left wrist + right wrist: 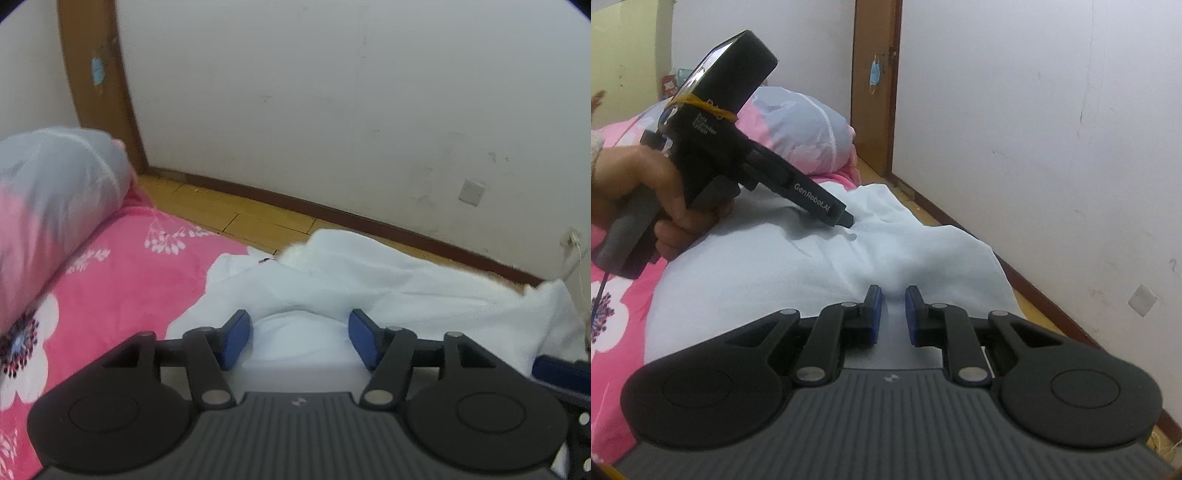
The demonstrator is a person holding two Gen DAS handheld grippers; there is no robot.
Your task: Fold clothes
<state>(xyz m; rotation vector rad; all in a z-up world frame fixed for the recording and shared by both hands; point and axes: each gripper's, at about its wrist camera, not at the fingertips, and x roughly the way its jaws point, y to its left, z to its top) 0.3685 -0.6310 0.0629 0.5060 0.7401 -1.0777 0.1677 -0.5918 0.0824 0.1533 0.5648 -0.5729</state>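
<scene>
A white garment (369, 280) (775, 266) lies spread and rumpled on a pink flowered bedcover (122, 280) (617, 321), reaching the bed's edge by the wall. My left gripper (301, 328) is open, its blue pads wide apart with a hump of the white cloth below and between them. In the right wrist view a hand (646, 192) holds the left gripper (846, 219), whose tip hovers just over the garment's middle and casts a small shadow. My right gripper (894, 306) has its blue pads nearly together, pinching a ridge of the garment near its wall-side edge.
A grey and pink rolled quilt or pillow (55, 184) (805, 129) lies at the head of the bed. A strip of wooden floor (229, 214) runs between the bed and the white wall. A brown door frame (875, 92) stands in the corner.
</scene>
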